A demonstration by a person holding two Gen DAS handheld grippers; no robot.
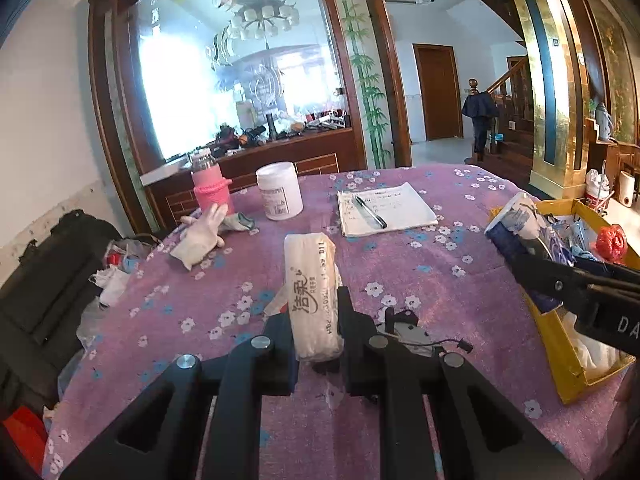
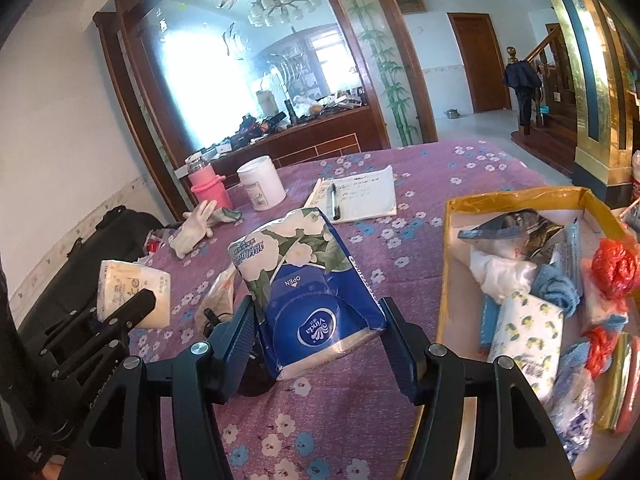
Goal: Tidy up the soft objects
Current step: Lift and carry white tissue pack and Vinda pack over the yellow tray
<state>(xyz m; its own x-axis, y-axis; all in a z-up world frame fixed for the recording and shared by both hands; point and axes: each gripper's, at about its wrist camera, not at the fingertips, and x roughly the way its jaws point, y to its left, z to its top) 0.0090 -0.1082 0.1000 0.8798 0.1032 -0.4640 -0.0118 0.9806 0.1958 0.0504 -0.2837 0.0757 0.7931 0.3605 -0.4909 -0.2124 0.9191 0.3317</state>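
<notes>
Since both tissue packs are light, soft and slick-wrapped, we grip them across the middle, where they squash. Our left gripper (image 1: 314,312), low centre of its view, has its jaws clamped on the white pack (image 1: 312,292); our right gripper (image 2: 320,320) pinches the blue pack (image 2: 316,292), tilted downward, left of the box (image 2: 516,196).

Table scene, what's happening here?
A person is sorting soft items with two handheld claws. The left claw is shut on a white plastic-wrapped tissue pack. The right claw grips a blue floral Vinda tissue pack, both above the purple flowered tablecloth, beside the yellow cardboard box already holding soft things.
</notes>
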